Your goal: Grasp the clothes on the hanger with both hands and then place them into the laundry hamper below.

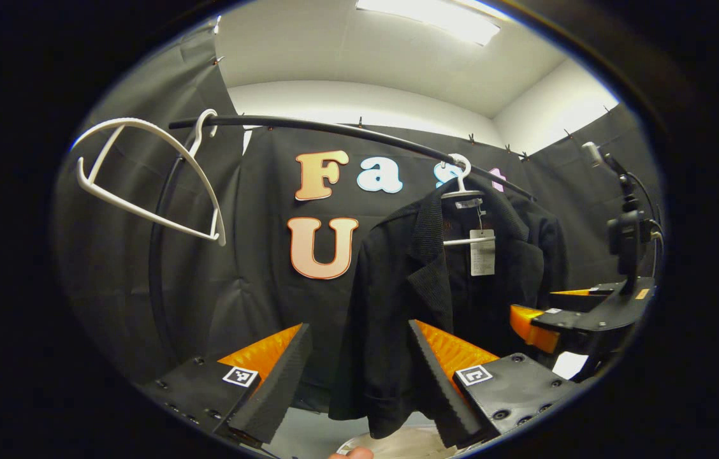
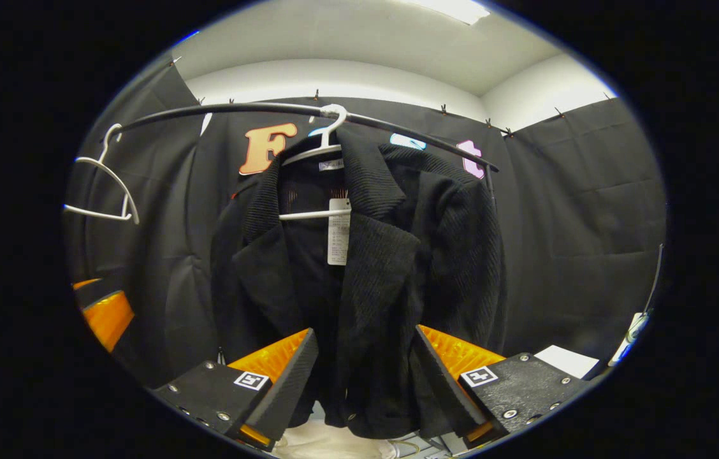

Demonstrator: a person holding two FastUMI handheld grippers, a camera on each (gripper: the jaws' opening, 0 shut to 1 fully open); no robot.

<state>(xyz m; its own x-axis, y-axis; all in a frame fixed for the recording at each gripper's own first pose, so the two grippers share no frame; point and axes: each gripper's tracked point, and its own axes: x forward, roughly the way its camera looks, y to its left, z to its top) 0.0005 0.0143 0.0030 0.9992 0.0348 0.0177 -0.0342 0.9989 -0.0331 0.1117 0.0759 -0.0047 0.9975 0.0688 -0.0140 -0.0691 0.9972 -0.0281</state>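
A black jacket [image 1: 436, 280] hangs on a white hanger [image 1: 461, 185] from the black rail [image 1: 334, 127], a paper tag at its collar. My left gripper [image 1: 359, 344] is open, short of the jacket's lower left side and apart from it. The right gripper [image 1: 551, 309] shows at the right, beside the jacket. In the right gripper view the jacket [image 2: 366, 268] hangs straight ahead on its hanger [image 2: 327, 137]. My right gripper [image 2: 366, 338] is open, its fingers framing the hem without touching. The left gripper [image 2: 95, 299] shows at the left edge. Something pale, perhaps the hamper [image 2: 321, 446], lies below.
An empty white hanger [image 1: 149, 178] hangs at the rail's left end, also seen as the empty hanger [image 2: 104, 191] in the right gripper view. The rail's curved black post [image 1: 159, 287] stands behind it. A camera stand [image 1: 627, 229] rises at the right. A fingertip [image 1: 350, 454] shows at the bottom.
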